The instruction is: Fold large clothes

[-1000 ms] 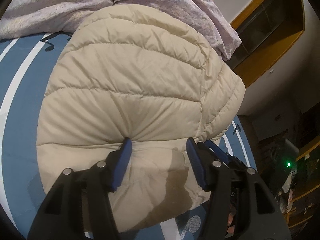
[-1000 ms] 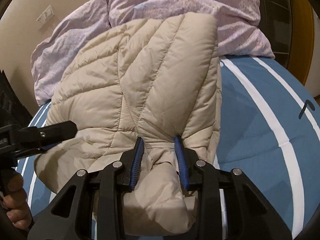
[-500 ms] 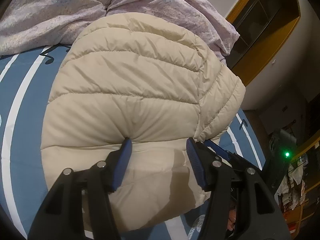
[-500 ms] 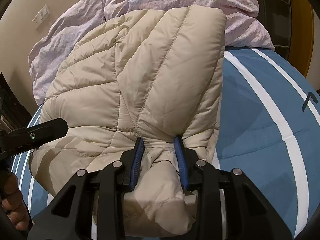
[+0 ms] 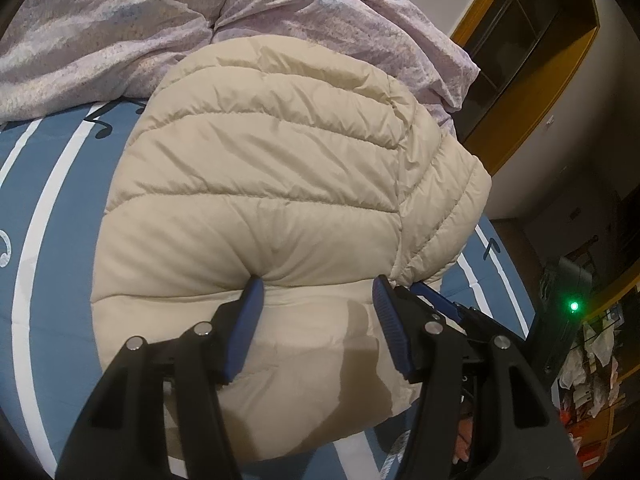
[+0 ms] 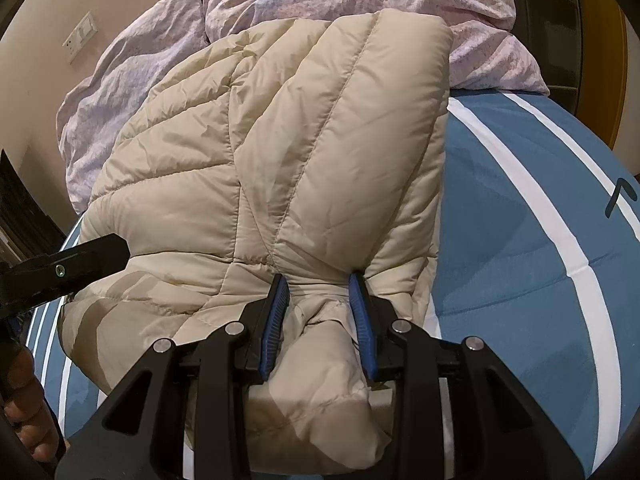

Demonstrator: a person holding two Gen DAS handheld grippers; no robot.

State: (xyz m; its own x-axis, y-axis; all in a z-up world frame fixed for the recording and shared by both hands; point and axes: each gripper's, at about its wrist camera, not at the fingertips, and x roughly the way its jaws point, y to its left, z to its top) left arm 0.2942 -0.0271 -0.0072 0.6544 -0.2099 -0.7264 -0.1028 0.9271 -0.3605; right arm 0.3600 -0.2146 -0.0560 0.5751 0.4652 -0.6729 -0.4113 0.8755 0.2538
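I see the left hand-held gripper (image 5: 318, 294) angled downward, its blue pads pressed into a wide fold of the padded jacket (image 5: 256, 184). The right hand-held gripper (image 6: 319, 292) also points downward, jaws narrower, clamped on a bunched edge of the same jacket. Bare fingers (image 6: 22, 424) show at the right view's lower left edge.

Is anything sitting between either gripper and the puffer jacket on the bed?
Nothing visible. The right gripper is already clamped on a bunched fold of the cream puffer jacket, and the left gripper pinches the jacket's padded edge.
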